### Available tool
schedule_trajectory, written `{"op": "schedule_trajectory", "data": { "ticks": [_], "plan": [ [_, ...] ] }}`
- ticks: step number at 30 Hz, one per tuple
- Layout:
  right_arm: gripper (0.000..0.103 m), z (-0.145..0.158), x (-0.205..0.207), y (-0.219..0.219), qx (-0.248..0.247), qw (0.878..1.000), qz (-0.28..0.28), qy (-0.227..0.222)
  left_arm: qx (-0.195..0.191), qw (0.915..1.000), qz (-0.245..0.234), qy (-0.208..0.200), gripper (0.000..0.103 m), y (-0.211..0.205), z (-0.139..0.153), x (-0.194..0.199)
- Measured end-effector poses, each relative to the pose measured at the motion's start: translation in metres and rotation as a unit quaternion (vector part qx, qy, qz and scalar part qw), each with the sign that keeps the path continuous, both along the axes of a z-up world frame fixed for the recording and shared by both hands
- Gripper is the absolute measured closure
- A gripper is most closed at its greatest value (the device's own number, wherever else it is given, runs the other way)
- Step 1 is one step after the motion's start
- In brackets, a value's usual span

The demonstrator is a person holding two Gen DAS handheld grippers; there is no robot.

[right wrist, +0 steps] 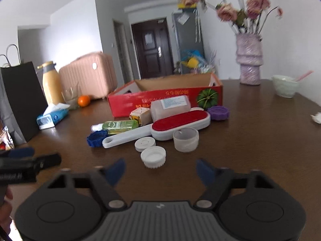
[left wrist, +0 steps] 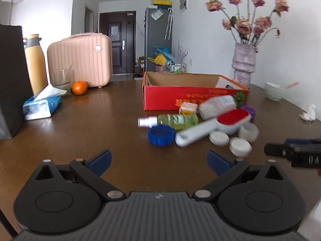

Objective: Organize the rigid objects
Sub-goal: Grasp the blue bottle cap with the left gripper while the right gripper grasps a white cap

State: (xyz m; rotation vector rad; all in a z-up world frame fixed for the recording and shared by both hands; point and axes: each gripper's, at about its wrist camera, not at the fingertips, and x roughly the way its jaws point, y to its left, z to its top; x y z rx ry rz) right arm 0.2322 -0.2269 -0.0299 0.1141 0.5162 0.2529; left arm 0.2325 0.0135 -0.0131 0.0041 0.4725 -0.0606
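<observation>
An open red cardboard box (left wrist: 180, 98) (right wrist: 164, 98) stands on the brown table. In front of it lie a white lint brush with a red pad (left wrist: 212, 128) (right wrist: 160, 128), a green spray bottle (left wrist: 172, 120) (right wrist: 118, 125), a blue cap (left wrist: 160, 135) (right wrist: 96, 138), a white jar (left wrist: 218, 104) (right wrist: 170, 106), a purple cap (right wrist: 218, 112), a small tan box (right wrist: 140, 114), white lids (right wrist: 153, 156) and a white ring cap (right wrist: 185, 139). My left gripper (left wrist: 159, 160) is open, short of the blue cap. My right gripper (right wrist: 160, 169) is open, just short of the white lids.
A tissue pack (left wrist: 40, 106), glass (left wrist: 61, 80), orange (left wrist: 79, 87), yellow flask (left wrist: 36, 64), pink case (left wrist: 80, 58) and black bag (left wrist: 10, 80) stand at the left. A flower vase (left wrist: 243, 64), bowl (left wrist: 274, 90) and crumpled tissue (left wrist: 308, 115) are at the right.
</observation>
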Motion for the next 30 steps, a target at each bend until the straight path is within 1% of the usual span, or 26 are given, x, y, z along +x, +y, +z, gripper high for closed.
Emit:
{"op": "schedule_trajectory", "data": {
  "ticks": [1,3,5,7,10,13,15,17,18,21,23,25,26,28,29,30],
  "plan": [
    [0.035,-0.001,0.012,0.004,-0.012,1.000,0.007,0.010,-0.001,1.0000,0.000,0.004,0.002,0.001,0.000,0.012],
    [0.036,-0.004,0.026,0.015,-0.032,0.999,0.024,0.019,0.001,0.9996,-0.001,0.030,0.018,0.005,-0.002,0.042],
    [0.039,-0.007,0.039,0.023,-0.038,0.998,0.043,0.026,0.003,0.9991,-0.008,0.043,0.023,0.006,-0.004,0.064],
    [0.048,-0.010,0.051,0.029,-0.044,0.997,0.052,0.036,0.003,0.9982,-0.005,0.060,0.027,0.005,-0.007,0.088],
    [0.051,-0.014,0.062,0.034,-0.049,0.996,0.056,0.044,-0.008,0.9966,-0.014,0.080,0.027,0.003,-0.014,0.110],
    [0.051,-0.018,0.070,0.035,-0.049,0.996,0.057,0.053,-0.018,0.9946,-0.015,0.101,0.027,0.002,-0.023,0.127],
    [0.051,-0.021,0.072,0.037,-0.051,0.995,0.060,0.057,-0.022,0.9940,-0.017,0.106,0.027,0.002,-0.028,0.134],
    [0.055,-0.022,0.072,0.038,-0.053,0.995,0.063,0.056,-0.020,0.9949,-0.011,0.099,0.027,0.002,-0.031,0.136],
    [0.063,-0.022,0.071,0.039,-0.057,0.995,0.062,0.055,-0.017,0.9950,-0.011,0.098,0.028,0.002,-0.030,0.136],
    [0.064,-0.023,0.070,0.040,-0.064,0.995,0.061,0.051,-0.021,0.9948,-0.014,0.099,0.031,0.004,-0.030,0.135],
    [0.064,-0.022,0.068,0.038,-0.056,0.995,0.063,0.050,-0.036,0.9938,-0.007,0.105,0.033,0.010,-0.029,0.133],
    [0.064,-0.020,0.065,0.037,-0.052,0.995,0.067,0.048,-0.048,0.9928,-0.001,0.110,0.032,0.017,-0.030,0.129],
    [0.064,-0.018,0.062,0.036,-0.050,0.995,0.071,0.046,-0.045,0.9930,-0.002,0.109,0.032,0.019,-0.031,0.126],
    [0.064,-0.015,0.056,0.035,-0.048,0.995,0.077,0.040,-0.025,0.9945,0.003,0.102,0.040,0.020,-0.033,0.119],
    [0.064,-0.014,0.053,0.035,-0.047,0.995,0.078,0.037,-0.015,0.9946,0.005,0.103,0.059,0.020,-0.035,0.117],
    [0.064,-0.012,0.049,0.034,-0.044,0.995,0.078,0.035,-0.001,0.9947,0.013,0.102,0.067,0.019,-0.036,0.113]
  ]
}}
